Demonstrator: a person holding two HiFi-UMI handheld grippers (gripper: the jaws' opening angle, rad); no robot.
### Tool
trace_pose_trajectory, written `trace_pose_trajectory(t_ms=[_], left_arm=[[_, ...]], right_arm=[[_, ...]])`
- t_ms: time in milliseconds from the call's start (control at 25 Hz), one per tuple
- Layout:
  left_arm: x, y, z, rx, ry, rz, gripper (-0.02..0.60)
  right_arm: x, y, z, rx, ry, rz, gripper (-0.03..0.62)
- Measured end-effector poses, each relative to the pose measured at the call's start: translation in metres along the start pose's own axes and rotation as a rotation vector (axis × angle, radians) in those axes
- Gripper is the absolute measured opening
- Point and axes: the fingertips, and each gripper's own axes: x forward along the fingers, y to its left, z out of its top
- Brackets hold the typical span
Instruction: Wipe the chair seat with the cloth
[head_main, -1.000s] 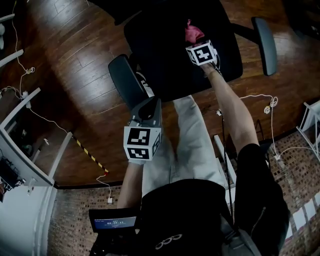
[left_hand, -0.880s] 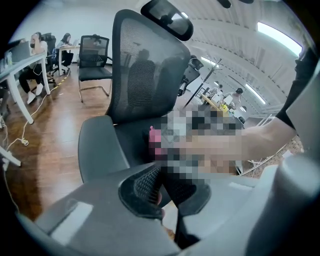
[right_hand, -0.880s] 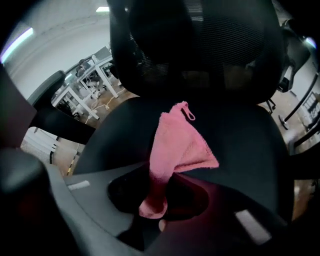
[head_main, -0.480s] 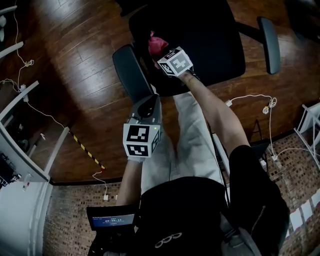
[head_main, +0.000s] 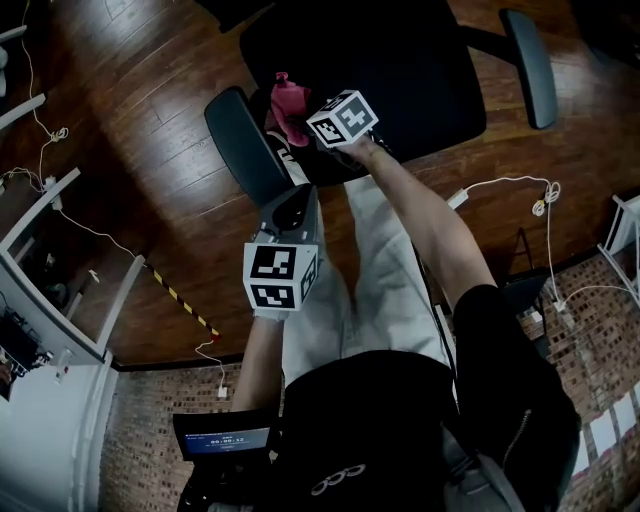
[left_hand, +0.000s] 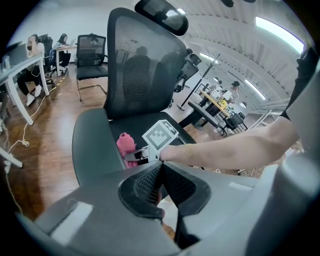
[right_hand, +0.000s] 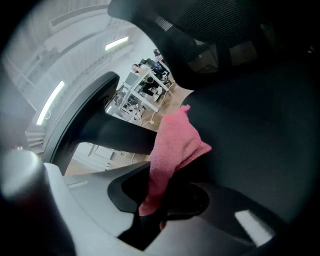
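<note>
Your right gripper (right_hand: 159, 197) pinches the pink cloth (right_hand: 175, 145), its tail buried between the jaws, on the chair seat (head_main: 400, 70); your left gripper (left_hand: 159, 172) is closed, empty.

The right gripper (head_main: 310, 122) sweeps the cloth (head_main: 289, 98) leftward across the seat (head_main: 400, 70), from its far right side to the left edge beside the armrest (head_main: 238, 140).

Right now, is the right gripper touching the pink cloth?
Touching. The right gripper is clamped on the pink cloth; its own view shows the fabric pinched between the jaws.
</note>
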Motion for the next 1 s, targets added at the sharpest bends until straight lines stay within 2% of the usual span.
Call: trace_pose_trajectory(t_ms=[200, 600, 1000], left_arm=[[0.008, -0.021, -0.002, 0.015, 0.014, -0.012, -0.006], [0.037, -0.062, 0.006, 0.052, 0.033, -0.018, -0.006], [0.062, -0.105, 0.022, 0.105, 0.049, -0.044, -0.006]], right_arm=[[-0.046, -0.068, -0.016, 0.082, 0.004, -0.173, 0.075], [-0.163, -0.173, -0.036, 0.208, -0.062, -0.431, 0.075], [-0.275, -0.235, -0.05, 0.305, -0.194, -0.604, 0.075]])
